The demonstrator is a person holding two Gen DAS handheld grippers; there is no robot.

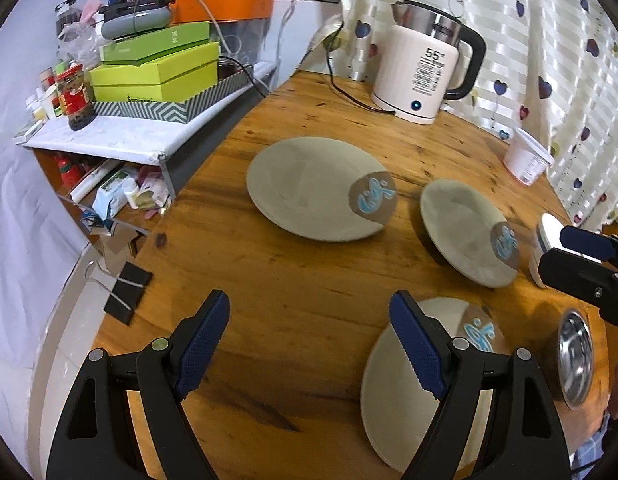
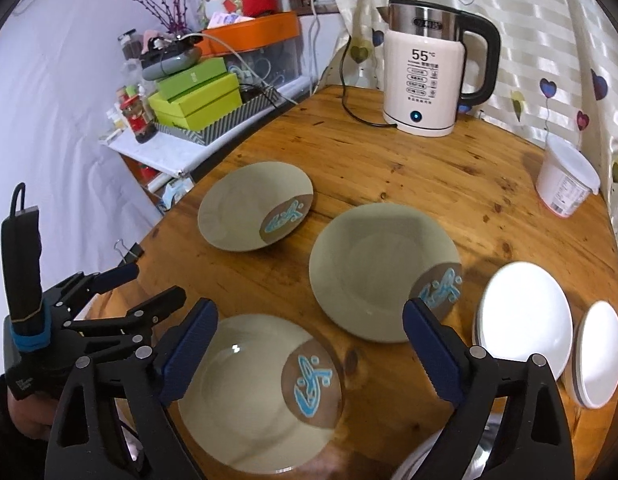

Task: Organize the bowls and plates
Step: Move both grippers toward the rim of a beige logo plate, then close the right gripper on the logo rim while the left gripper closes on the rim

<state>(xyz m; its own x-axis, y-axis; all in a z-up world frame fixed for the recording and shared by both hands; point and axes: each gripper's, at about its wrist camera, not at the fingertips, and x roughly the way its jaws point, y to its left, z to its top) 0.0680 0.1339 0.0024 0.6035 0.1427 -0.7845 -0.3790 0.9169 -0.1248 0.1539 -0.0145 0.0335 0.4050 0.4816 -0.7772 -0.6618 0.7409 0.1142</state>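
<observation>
Three grey-green plates with a brown patch and blue motif lie on the round wooden table (image 2: 389, 168): a far one (image 2: 249, 204) (image 1: 309, 188), a middle one (image 2: 373, 276) (image 1: 465, 232) and a near one (image 2: 249, 392) (image 1: 413, 392). Two white bowls (image 2: 525, 312) (image 2: 601, 352) sit at the right. A steel bowl (image 1: 575, 364) sits near the table's front right. My left gripper (image 1: 309, 344) (image 2: 149, 284) is open and empty above bare wood. My right gripper (image 2: 309, 352) (image 1: 565, 254) is open and empty above the near plate.
A white electric kettle (image 2: 425, 76) with its cord stands at the back. A white lidded tub (image 2: 565, 184) is at the right edge by the curtain. A cluttered shelf with green boxes (image 1: 157, 76) stands left of the table. A binder clip (image 1: 125, 288) lies at the table's left edge.
</observation>
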